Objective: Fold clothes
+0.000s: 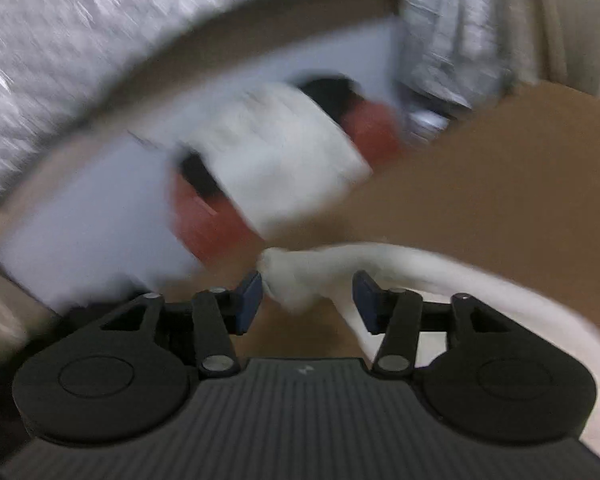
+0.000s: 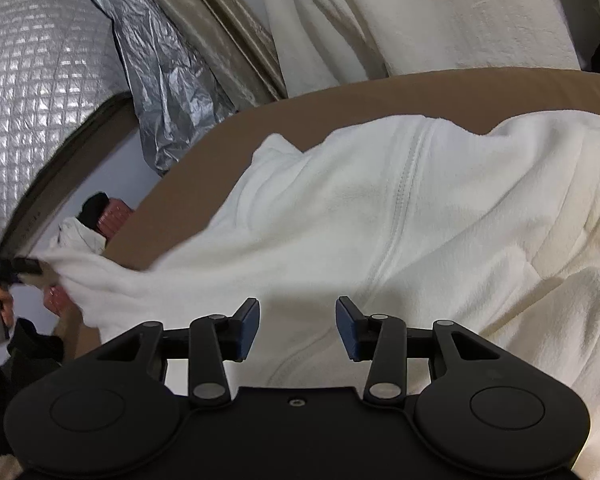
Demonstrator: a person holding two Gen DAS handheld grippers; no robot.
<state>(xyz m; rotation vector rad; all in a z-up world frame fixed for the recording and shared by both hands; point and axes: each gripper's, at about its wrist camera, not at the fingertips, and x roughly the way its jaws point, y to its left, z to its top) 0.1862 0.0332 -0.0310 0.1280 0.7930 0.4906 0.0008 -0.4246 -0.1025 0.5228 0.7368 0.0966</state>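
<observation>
The white fleece zip jacket [image 2: 400, 216] sprawls across the brown surface [image 1: 500, 184] — soft, light, floppy. Its sleeve end [image 1: 296, 276] lies loose between the left gripper's [image 1: 306, 300] parted jaws; the right gripper [image 2: 298, 328] hovers open over the jacket's body — hems grip best.

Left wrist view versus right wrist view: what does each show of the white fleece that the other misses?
Only the left wrist view shows the sleeve end lying between the left tongs, pads apart and not pressing it. Only the right wrist view shows the fleece's zipped body spread on the brown table, with the right tongs open above it. Both show the white fleece and the table.
</observation>
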